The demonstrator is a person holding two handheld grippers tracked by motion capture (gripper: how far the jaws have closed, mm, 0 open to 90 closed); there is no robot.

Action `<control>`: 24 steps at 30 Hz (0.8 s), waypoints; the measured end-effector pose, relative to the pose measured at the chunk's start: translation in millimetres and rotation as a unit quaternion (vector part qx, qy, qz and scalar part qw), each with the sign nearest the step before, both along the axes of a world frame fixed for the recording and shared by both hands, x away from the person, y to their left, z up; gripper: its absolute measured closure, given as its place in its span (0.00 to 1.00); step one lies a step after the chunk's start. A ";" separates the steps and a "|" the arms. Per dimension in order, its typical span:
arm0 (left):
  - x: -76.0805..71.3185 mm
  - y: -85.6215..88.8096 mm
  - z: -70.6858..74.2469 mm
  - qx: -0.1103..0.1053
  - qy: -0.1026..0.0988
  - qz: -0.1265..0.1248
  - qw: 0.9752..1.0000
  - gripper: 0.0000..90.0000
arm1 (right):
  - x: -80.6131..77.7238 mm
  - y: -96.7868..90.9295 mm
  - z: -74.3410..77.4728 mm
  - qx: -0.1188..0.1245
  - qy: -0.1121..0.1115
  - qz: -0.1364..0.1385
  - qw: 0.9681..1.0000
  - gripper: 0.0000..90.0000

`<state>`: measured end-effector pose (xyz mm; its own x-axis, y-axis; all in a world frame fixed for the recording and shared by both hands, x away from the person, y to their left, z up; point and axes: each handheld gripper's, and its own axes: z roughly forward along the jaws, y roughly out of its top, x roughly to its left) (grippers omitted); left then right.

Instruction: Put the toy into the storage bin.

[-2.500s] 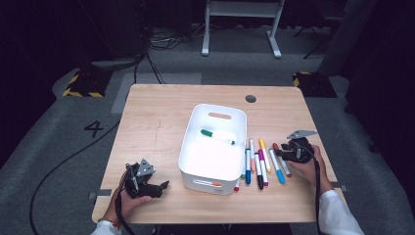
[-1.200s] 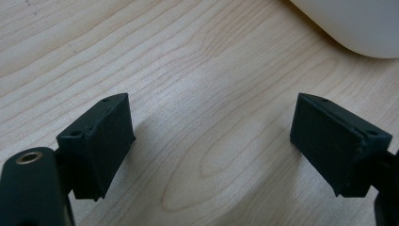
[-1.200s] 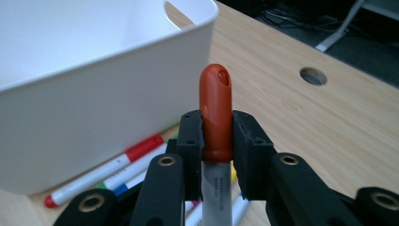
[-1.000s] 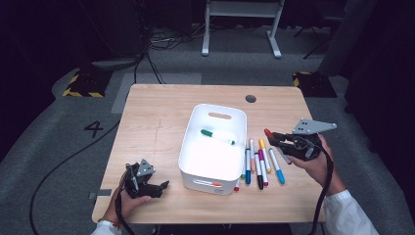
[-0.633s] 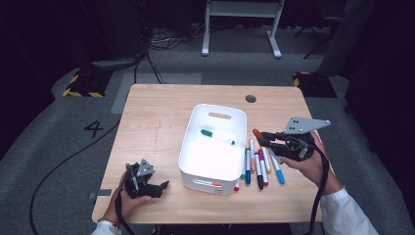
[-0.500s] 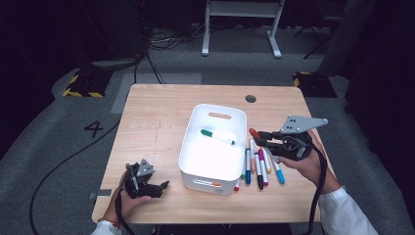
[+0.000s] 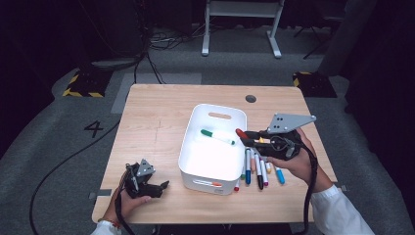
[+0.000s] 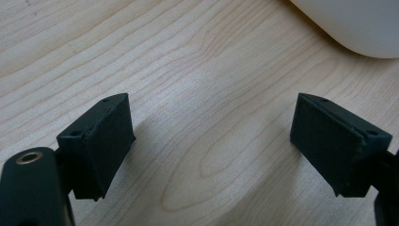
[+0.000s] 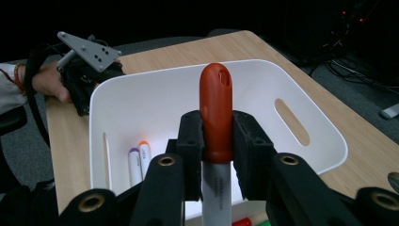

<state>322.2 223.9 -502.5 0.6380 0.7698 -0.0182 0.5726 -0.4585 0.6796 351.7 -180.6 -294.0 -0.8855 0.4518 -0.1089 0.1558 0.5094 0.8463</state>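
Carrying a red-capped white marker pen (image 9: 216, 122), the right gripper (image 7: 249, 138) sits right of centre in the high view, its jaws clamped tight on the pen at the join of cap and barrel. The pen's red tip reaches just over the right rim of the white rounded plastic bin (image 7: 195, 169) in the middle of the frame. In the right gripper view the pen stands upright at centre, cap pointing over the bin's open cavity.

Inside the bin lie a green-capped white marker (image 7: 217, 136) and, low in the right gripper view, a purple-tipped marker (image 9: 134, 165) beside an orange-tipped one (image 9: 145, 160). A loose row of coloured markers (image 7: 259, 169) rests on the pale wooden table (image 7: 156, 112) just right of the bin.

The left gripper (image 7: 157, 188) sits at lower left of the high view, resting in the hand, its jaws spread wide with nothing between them; only bare wood lies between its pads (image 8: 96, 141).

The pen looks light, stiff and smooth, so it could swivel or slide in a pinch. Gripping near the middle, as here, should keep it balanced; the cap itself might pull off.
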 end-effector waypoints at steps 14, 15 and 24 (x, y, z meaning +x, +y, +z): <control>-0.1 0.0 0.1 0.001 0.000 0.000 1.000 0.15 | 3.2 44.1 -4.4 -0.013 0.016 0.042 0.999 0.83; 0.0 0.0 0.0 0.000 -0.001 -0.001 1.000 0.15 | 3.7 47.4 -6.1 -0.017 0.018 0.044 0.999 0.83; -0.1 0.0 0.1 0.000 -0.001 -0.001 1.000 0.16 | 8.5 73.4 -20.6 -0.046 0.030 0.058 0.997 0.83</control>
